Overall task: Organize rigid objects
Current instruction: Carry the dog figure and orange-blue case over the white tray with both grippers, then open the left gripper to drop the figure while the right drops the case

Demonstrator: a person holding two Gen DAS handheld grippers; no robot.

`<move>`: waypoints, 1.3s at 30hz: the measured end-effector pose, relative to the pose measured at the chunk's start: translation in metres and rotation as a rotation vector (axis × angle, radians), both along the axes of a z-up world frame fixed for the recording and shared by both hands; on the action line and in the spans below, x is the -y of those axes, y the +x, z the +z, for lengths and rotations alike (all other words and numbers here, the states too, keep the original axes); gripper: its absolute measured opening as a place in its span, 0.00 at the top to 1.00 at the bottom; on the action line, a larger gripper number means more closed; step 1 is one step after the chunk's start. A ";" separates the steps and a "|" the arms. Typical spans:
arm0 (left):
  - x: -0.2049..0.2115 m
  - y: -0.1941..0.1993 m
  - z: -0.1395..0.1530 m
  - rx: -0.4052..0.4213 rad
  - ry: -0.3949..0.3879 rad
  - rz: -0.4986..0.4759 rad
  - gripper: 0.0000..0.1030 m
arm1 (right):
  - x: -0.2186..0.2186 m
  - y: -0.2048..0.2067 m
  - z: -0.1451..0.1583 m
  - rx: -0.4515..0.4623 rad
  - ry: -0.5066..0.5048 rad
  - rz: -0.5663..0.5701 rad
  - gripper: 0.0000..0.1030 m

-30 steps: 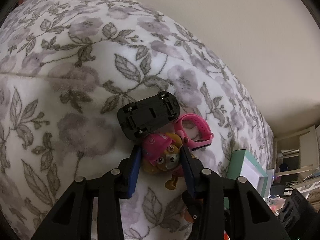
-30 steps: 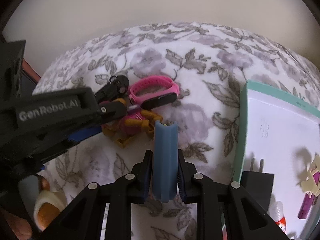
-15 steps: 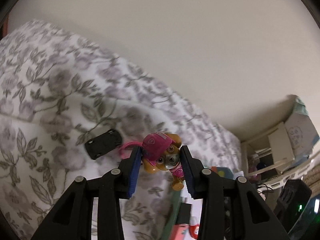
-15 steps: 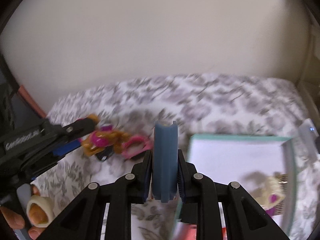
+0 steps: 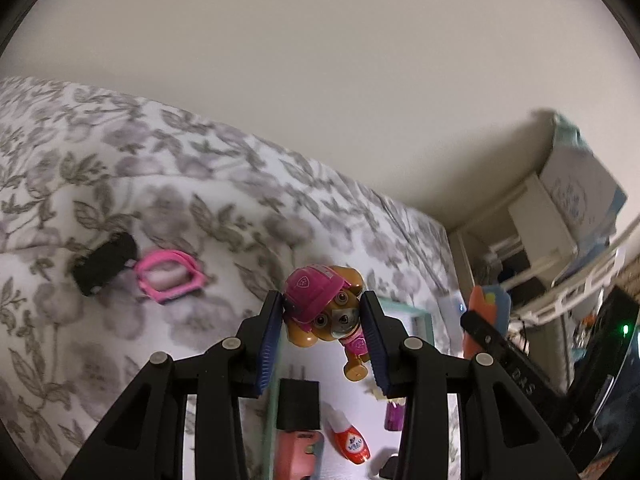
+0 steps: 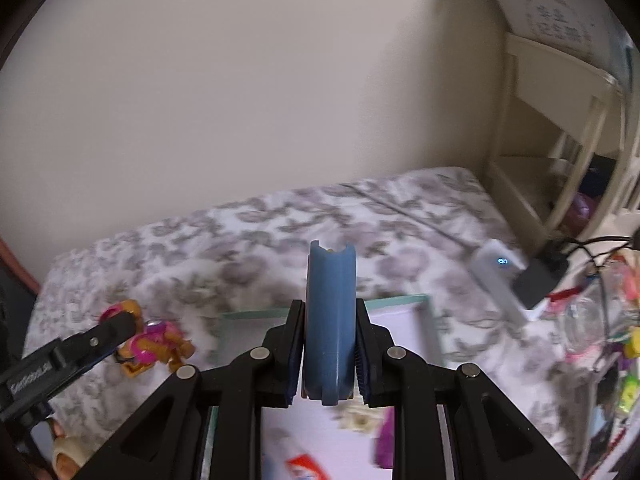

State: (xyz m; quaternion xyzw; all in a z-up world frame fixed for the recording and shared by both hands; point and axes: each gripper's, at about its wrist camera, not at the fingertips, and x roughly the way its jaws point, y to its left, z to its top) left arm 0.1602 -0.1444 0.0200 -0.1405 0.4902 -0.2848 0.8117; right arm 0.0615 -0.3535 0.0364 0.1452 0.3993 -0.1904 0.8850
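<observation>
My left gripper [image 5: 322, 320] is shut on a toy puppy [image 5: 326, 312] with a pink cap, held in the air above the near edge of a teal-rimmed white tray [image 5: 424, 314]. The same puppy [image 6: 154, 344] and the left gripper [image 6: 120, 328] show at the left of the right wrist view. My right gripper [image 6: 329, 350] is shut on a flat blue plastic piece [image 6: 330, 320], upright between the pads, over the tray [image 6: 426, 300]. A black toy car [image 5: 104, 262] and a pink wristband [image 5: 170, 276] lie on the floral bedspread [image 5: 120, 184].
The tray holds a black plug adapter [image 5: 298, 404], a small glue bottle [image 5: 352, 440], a purple item [image 5: 394, 416] and a pale snowflake shape [image 6: 356, 418]. A white power bank [image 6: 496, 284] lies beside it. White shelves [image 6: 560, 128] and clutter stand at right.
Both grippers have lifted off the bedspread and swung right toward the tray, each keeping its object. The car and the wristband stay behind on the bed.
</observation>
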 end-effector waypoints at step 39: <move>0.065 -0.020 -0.072 -0.111 0.214 -0.114 0.60 | 0.026 0.012 -0.067 -0.239 0.006 -0.021 0.76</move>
